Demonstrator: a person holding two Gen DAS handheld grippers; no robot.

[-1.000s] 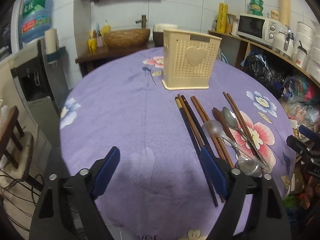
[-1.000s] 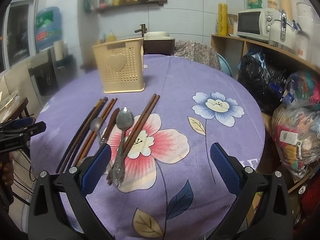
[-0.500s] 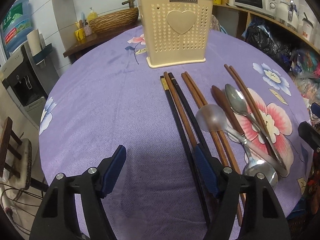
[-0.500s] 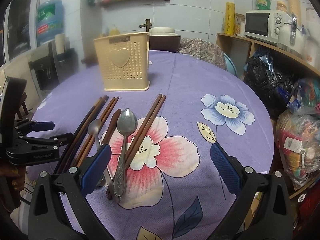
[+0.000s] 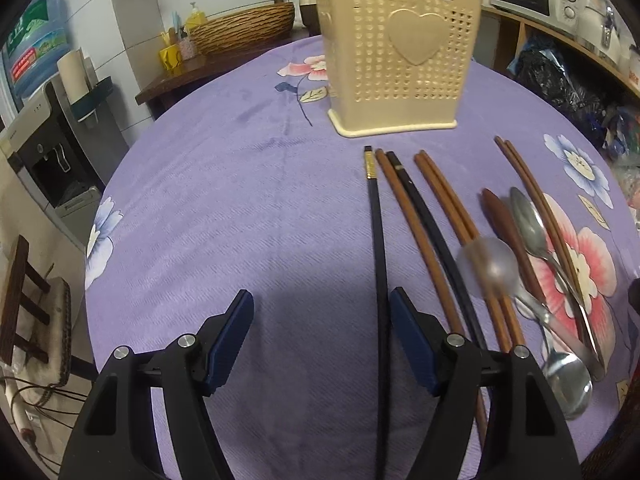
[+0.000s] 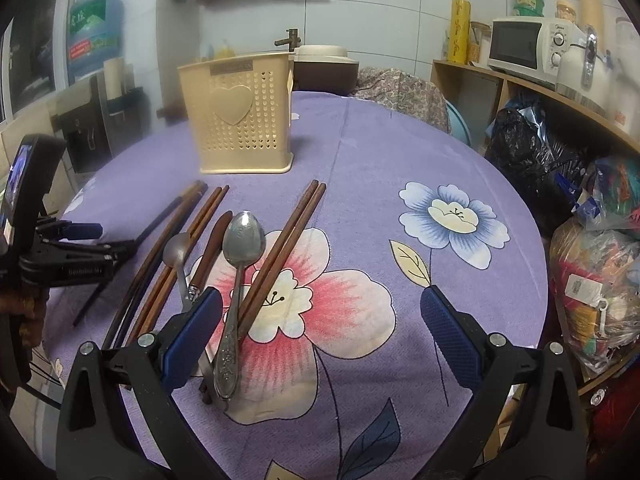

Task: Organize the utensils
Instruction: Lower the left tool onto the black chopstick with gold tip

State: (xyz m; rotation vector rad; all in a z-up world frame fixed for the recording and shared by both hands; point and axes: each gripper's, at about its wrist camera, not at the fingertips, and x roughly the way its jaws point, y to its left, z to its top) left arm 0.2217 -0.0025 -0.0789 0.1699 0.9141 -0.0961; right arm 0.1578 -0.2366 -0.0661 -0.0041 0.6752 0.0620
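A cream perforated utensil holder (image 5: pixel 396 60) with a heart stands at the far side of the purple floral tablecloth (image 5: pixel 240 208); it also shows in the right wrist view (image 6: pixel 240 120). Several chopsticks and spoons lie in a row before it. A black chopstick (image 5: pixel 378 248) runs between the fingers of my open left gripper (image 5: pixel 320 344), close to the right finger. Brown chopsticks (image 5: pixel 448 208) and metal spoons (image 5: pixel 528 224) lie to its right. My right gripper (image 6: pixel 320 332) is open and empty above a steel spoon (image 6: pixel 240 248) and a brown chopstick pair (image 6: pixel 288 236).
A wicker basket (image 5: pixel 244 32) and a water dispenser (image 5: pixel 52 128) stand beyond the table at left. Shelves with a microwave (image 6: pixel 528 48) and bags (image 6: pixel 592 280) line the right side. The left gripper (image 6: pixel 72 256) shows at the left of the right wrist view.
My left gripper has moved forward and lower over the table, so the black chopstick now lies between its fingers. The right gripper has shifted slightly forward.
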